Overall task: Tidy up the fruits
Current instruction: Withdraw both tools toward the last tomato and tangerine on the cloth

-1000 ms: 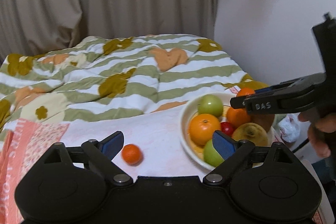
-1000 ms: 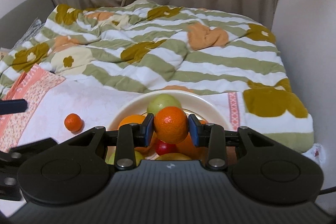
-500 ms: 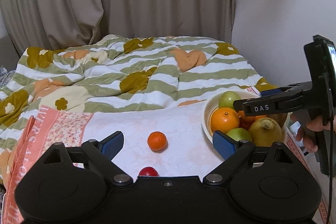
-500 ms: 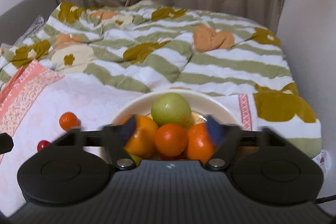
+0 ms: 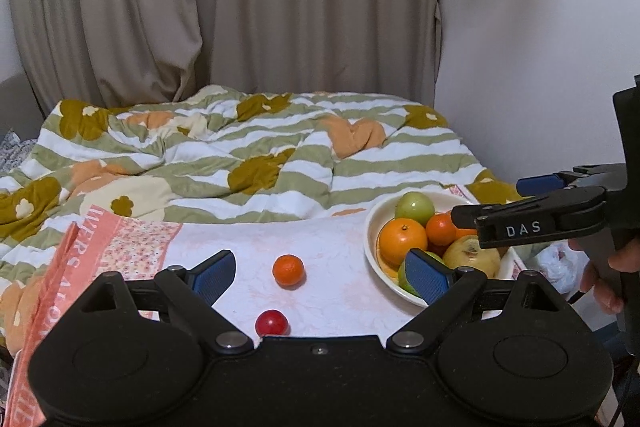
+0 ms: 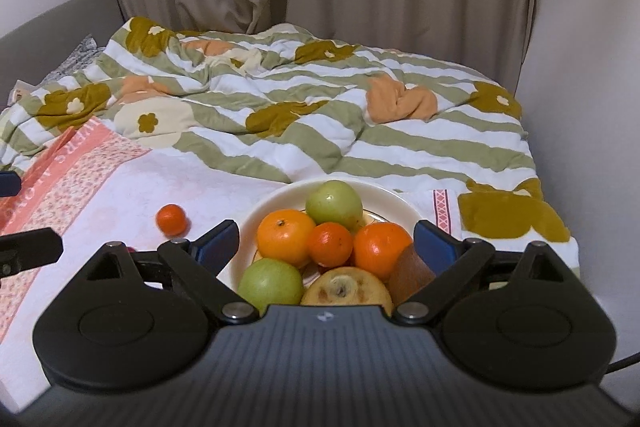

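Fruits fill the bowl (image 6: pixel 404 205) under the right hand-held gripper (image 6: pixel 326 247), whose jaws are spread wide with nothing in them. Left hand-held gripper (image 5: pixel 320 273) is released too, empty. Between its fingers a mandarin (image 5: pixel 288 270) and a small red fruit (image 5: pixel 271 323) lie on the white cloth (image 5: pixel 248 247), left of the bowl.

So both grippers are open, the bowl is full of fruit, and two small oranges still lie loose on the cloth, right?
Not quite: the left wrist view shows one small orange and one small red fruit loose on the cloth. The left gripper and right gripper are open; the bowl holds fruit.
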`<action>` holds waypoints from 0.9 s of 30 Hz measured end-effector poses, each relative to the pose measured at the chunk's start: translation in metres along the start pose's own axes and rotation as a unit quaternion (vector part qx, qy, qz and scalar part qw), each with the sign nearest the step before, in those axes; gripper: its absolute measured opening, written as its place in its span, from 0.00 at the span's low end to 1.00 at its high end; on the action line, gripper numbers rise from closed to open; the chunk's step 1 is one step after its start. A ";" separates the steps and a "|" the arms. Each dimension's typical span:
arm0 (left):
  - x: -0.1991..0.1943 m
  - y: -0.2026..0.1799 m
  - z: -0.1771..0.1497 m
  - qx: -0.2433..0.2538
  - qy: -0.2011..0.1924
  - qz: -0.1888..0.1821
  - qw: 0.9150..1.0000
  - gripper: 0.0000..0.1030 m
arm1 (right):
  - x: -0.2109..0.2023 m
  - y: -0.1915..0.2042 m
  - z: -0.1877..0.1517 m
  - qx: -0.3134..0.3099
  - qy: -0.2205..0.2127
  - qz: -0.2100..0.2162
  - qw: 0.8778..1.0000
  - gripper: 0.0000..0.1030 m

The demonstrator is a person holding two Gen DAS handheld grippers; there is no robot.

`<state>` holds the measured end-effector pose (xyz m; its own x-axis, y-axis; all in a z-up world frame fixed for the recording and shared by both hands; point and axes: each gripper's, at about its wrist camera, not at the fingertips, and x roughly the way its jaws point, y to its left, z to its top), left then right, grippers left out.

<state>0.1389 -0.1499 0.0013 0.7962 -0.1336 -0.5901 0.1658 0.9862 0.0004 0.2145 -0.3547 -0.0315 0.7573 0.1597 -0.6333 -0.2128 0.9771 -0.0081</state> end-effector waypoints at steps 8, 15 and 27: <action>-0.048 0.010 -0.007 -0.014 -0.027 0.051 0.998 0.99 | -0.036 0.019 0.009 -0.036 -0.012 0.014 0.999 1.00; -0.050 0.025 -0.012 -0.022 0.017 0.098 0.995 1.00 | -0.035 0.037 0.023 -0.040 -0.006 0.043 0.998 1.00; -0.003 0.063 -0.014 -0.058 0.062 0.092 0.992 1.00 | 0.035 0.065 0.043 -0.065 0.054 0.061 0.995 1.00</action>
<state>0.1383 -0.0860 -0.0084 0.7275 0.0568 -0.6838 -0.0500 0.9983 0.0298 0.2536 -0.2795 -0.0206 0.6525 0.2527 -0.7144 -0.3815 0.9241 -0.0216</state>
